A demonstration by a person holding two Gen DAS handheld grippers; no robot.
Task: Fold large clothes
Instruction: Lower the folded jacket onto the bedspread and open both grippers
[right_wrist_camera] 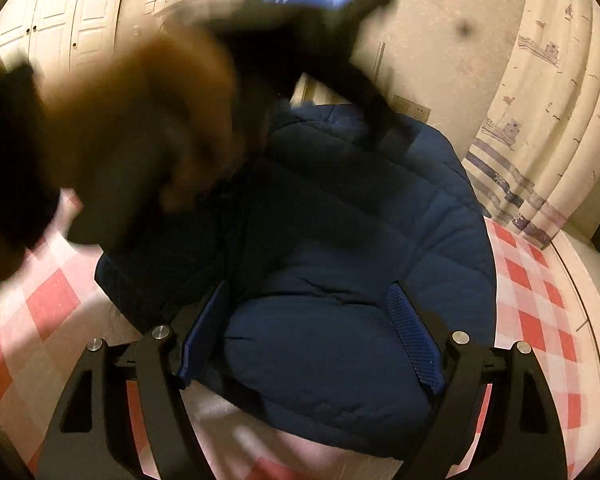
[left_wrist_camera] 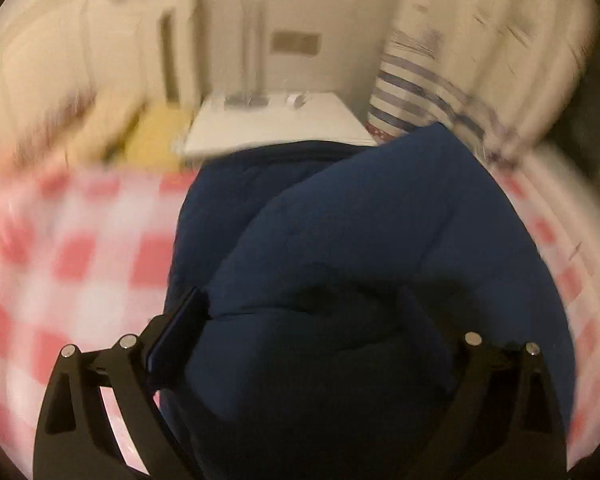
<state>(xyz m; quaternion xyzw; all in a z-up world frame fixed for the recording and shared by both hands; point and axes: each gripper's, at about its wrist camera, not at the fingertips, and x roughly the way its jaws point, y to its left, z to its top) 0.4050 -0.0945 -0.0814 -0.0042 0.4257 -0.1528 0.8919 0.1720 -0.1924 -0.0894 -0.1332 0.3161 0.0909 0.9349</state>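
A dark navy padded jacket lies bunched on a red-and-white checked cloth. In the left wrist view my left gripper is wide apart and the jacket bulges between its fingers; the right finger is buried under the fabric. In the right wrist view the jacket fills the middle, and my right gripper is open with its blue pads on either side of a thick fold. The person's hand and the left gripper, blurred, reach over the jacket's far end.
The checked cloth covers the surface on both sides of the jacket. A white table, a yellow object and a patterned curtain stand behind. The curtain and white cupboard doors show in the right wrist view.
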